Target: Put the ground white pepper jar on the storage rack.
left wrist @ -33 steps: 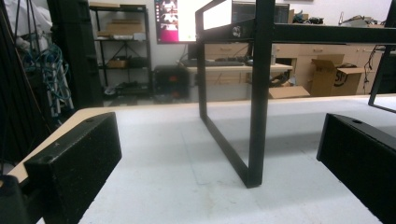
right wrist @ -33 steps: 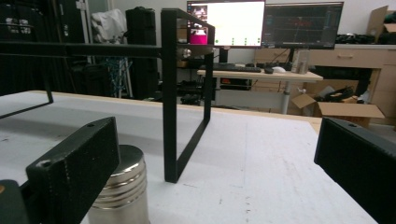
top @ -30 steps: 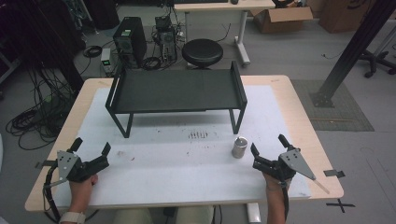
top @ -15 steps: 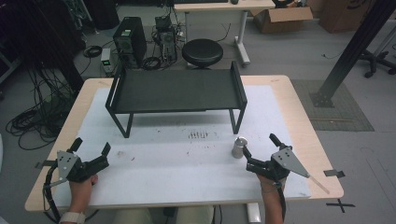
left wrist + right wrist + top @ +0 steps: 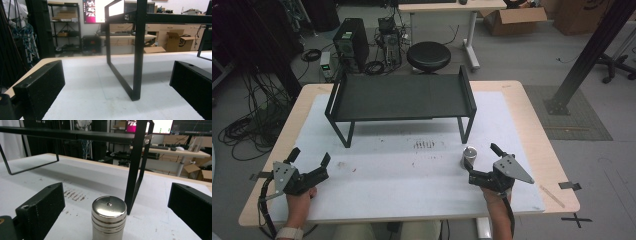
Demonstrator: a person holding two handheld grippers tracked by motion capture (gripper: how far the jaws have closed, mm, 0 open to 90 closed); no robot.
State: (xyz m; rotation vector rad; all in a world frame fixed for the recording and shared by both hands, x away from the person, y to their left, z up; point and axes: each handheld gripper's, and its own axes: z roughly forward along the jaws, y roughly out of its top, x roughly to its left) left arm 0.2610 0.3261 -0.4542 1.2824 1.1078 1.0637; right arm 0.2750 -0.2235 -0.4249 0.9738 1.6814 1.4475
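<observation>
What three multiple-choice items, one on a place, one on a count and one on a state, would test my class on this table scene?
1. Where does the metal canister stand?
A. on top of the black rack
B. on the white mat just ahead of the right gripper
C. beside the left gripper

2. How many metal canisters are on the table?
A. one
B. two
C. three

3. How do the right gripper's jaws stand?
A. shut on the canister
B. shut on nothing
C. open, with the canister between them and untouched

Answers:
1 B: the high view shows it on the mat in front of the right gripper, near the black rack leg.
2 A: a single canister is in sight.
3 C: the right gripper view shows gaps between each jaw and the canister.
</observation>
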